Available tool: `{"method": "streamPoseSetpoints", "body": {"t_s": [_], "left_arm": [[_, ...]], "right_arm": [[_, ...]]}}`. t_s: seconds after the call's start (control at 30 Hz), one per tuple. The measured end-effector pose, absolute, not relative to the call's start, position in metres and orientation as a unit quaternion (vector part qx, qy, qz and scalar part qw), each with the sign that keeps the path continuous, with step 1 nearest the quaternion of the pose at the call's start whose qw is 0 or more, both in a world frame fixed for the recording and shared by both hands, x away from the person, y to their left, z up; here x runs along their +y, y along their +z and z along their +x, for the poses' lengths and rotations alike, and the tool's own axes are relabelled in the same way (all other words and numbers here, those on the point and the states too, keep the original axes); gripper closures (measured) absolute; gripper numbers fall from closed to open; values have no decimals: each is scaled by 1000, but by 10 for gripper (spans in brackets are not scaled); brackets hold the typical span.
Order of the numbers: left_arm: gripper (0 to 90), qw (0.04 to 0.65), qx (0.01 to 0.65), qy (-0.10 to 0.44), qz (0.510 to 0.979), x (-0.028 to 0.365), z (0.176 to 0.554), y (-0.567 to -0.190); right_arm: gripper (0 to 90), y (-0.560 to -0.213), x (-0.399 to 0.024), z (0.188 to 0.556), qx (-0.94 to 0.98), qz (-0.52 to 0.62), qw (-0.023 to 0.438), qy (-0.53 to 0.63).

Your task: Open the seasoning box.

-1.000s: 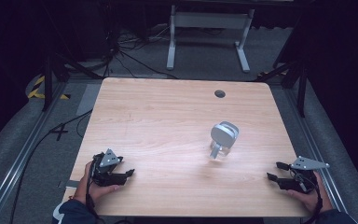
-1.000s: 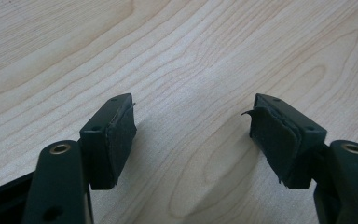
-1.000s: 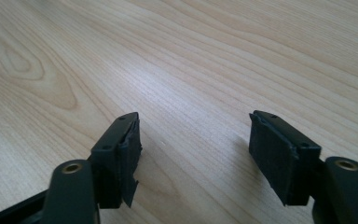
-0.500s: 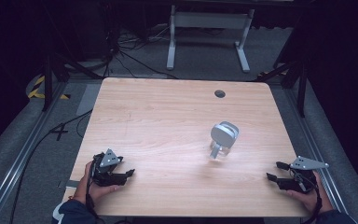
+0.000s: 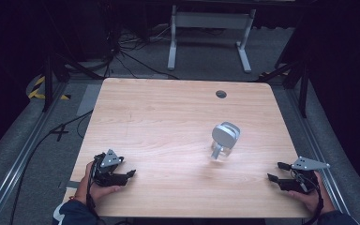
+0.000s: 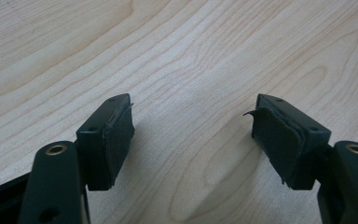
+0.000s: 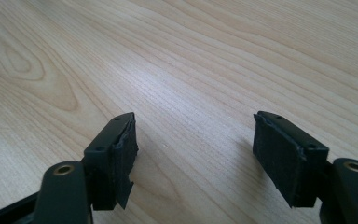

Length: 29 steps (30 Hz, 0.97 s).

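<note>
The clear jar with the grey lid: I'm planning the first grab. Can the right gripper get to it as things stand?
Probably yes: bare table lies between the open right gripper and the jar.

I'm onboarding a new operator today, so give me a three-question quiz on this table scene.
1. True or false: the left gripper holds the clear jar.
2. Which gripper lies nearer the jar? A) left B) right
3. Fill in: in both gripper views the jaws stand ___ over bare wooden table.

Key: 1 false, it grips nothing. 2 B. 3 open.
</note>
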<state>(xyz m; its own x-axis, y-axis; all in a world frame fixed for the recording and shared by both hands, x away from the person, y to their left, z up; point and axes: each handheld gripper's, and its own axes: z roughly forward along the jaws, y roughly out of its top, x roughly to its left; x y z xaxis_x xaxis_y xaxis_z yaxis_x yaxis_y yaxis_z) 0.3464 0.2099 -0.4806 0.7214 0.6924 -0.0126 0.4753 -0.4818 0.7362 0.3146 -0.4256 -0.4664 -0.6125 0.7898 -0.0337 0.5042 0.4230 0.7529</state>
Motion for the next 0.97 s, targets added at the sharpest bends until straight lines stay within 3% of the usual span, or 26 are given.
{"method": "streamPoseSetpoints", "body": {"t_s": [0.97], "left_arm": [[295, 371, 349, 143, 849, 210, 347, -480]], "right_arm": [[299, -466, -425, 316, 821, 394, 195, 365]]}}
